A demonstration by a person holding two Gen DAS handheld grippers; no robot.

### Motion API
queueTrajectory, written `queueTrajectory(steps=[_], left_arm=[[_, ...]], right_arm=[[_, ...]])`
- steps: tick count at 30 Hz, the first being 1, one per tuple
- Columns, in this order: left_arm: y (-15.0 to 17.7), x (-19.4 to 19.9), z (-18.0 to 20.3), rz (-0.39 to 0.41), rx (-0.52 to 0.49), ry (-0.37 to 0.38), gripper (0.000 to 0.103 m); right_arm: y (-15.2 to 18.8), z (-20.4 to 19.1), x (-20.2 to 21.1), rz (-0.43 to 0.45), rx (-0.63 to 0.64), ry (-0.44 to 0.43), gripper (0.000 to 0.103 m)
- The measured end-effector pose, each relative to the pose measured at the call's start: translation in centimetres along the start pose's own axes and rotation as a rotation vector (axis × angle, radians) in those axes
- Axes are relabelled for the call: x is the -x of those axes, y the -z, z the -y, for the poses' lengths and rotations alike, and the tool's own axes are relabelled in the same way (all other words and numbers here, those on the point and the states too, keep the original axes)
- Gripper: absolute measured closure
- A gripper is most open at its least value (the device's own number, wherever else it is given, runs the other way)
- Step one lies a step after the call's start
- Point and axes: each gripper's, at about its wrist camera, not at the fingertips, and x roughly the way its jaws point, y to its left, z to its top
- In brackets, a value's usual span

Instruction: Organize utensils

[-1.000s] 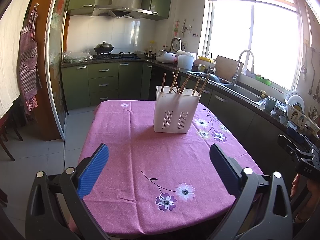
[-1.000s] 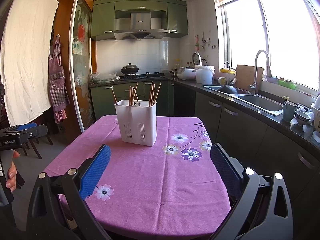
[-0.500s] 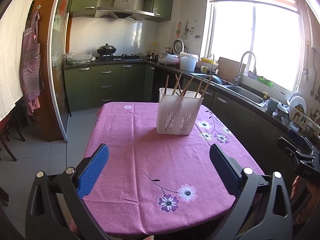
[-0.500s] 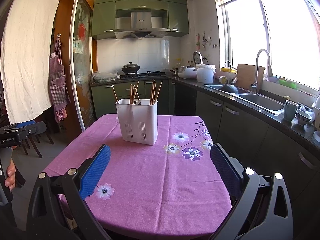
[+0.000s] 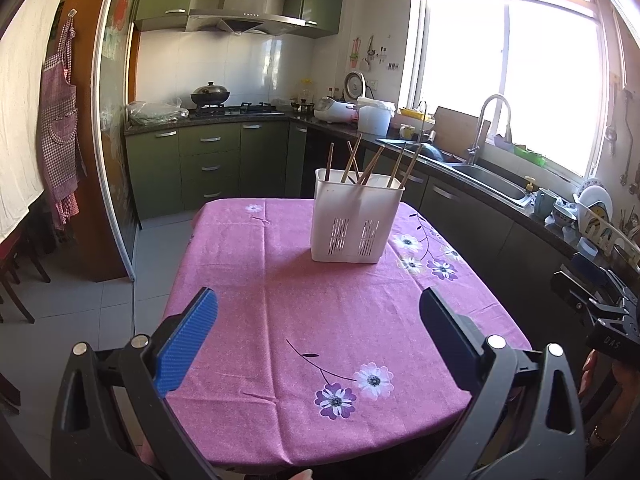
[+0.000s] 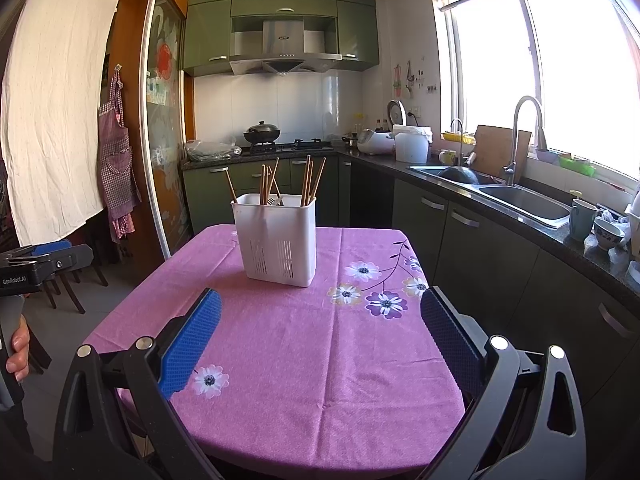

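Observation:
A white slotted utensil holder (image 5: 355,220) (image 6: 277,238) stands upright toward the far end of the table with the purple flowered cloth (image 5: 280,312) (image 6: 300,352). Several wooden chopsticks (image 5: 370,164) (image 6: 308,178) lean inside it, spread over its compartments. My left gripper (image 5: 318,332) hovers open over the near end of the table, well short of the holder, with nothing between its fingers. My right gripper (image 6: 320,332) is open too, empty, over the near end from the other side.
Green cabinets and a dark counter (image 6: 520,224) with a sink (image 6: 524,200), mugs and bowls run along the right. A stove with a wok (image 5: 210,98) is at the back. Chairs (image 6: 68,280) stand left of the table. A hand (image 6: 18,344) holds the other gripper's handle.
Both grippers have drawn back and risen slightly, so the table and holder sit a little farther away in view. Both stay open and empty.

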Motion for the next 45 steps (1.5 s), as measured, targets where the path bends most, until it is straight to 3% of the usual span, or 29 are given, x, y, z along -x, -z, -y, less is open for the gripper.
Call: queueTrajectory(steps=[26,35,45], left_arm=[[0.1,-0.9,-0.5,-0.031,0.017,-0.015,0.007],[0.1,-0.5,-0.5,0.039,-0.005,-0.045,0.007],[0.2,-2.2,-0.9,-0.039,-0.007,-0.065,0.007]], right_arm=[[0.3,0.0,-0.9,-0.018,0.007,-0.007,0.005],[0.5,0.1,-1.1,-0.024,0.008,-0.012,0.005],[0.6,0.2,-1.5,-0.032,0.005,-0.015,0.005]])
